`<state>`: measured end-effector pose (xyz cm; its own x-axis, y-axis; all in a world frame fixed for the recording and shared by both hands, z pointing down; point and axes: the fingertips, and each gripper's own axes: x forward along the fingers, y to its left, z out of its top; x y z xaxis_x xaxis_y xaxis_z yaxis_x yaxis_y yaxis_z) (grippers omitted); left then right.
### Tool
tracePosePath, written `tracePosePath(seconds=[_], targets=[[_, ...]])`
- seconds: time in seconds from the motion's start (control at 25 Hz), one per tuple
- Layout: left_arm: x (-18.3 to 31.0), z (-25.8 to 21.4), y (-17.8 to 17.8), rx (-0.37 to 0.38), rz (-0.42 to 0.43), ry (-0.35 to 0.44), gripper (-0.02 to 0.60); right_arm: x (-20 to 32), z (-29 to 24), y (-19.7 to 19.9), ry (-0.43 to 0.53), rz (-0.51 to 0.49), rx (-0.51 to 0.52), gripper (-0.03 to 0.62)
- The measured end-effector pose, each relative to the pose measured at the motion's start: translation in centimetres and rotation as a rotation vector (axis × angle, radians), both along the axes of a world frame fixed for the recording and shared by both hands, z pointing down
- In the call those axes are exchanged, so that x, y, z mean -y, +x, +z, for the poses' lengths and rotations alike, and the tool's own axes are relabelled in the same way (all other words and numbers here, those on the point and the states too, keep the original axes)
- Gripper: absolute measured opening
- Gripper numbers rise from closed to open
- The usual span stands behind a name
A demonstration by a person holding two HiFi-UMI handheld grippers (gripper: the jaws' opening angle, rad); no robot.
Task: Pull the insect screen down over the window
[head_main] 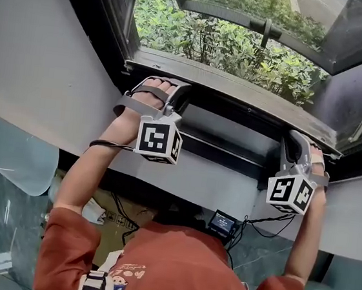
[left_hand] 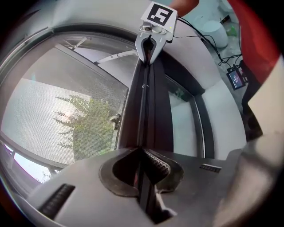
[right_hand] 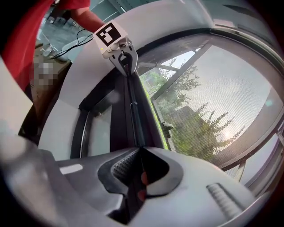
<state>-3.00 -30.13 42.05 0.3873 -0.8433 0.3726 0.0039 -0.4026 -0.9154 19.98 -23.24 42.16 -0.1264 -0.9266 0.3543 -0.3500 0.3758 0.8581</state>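
The window is seen from above in the head view, set in a white wall, with green bushes outside. The insect screen is made out as fine grey mesh only in the two gripper views, where it is stretched over the opening on the outdoor side of its dark bar. In the head view that bar is seen running across the window above a pale panel. It is pinched near one end by the left gripper and near the other by the right gripper, and each pair of jaws is pressed onto it from both sides. Each gripper is also caught small at the far end of the bar in the other's view. Only in the head view are a red shirt, a cardboard box and a small lit device shown. The print on the box is too small to be read, and the only clear markings are the black-and-white squares on each cube
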Motion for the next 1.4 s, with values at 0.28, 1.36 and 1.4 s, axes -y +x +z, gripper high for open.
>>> tracePosePath(seconds=[0.28, 1.36, 1.4], targets=[[-0.2, 0.3, 0.1, 0.010, -0.001, -0.006, 0.023, -0.3, 0.3, 0.0, -0.038, 0.011, 0.011, 0.034], [-0.2, 0.5, -0.3, 0.003, 0.010, -0.060, 0.023, 0.2, -0.3, -0.3, -0.124, 0.076, 0.366, 0.058], [-0.1, 0.4, -0.4, 0.013, 0.005, -0.054, 0.023, 0.2, -0.3, -0.4, -0.120, 0.078, 0.369, 0.058]])
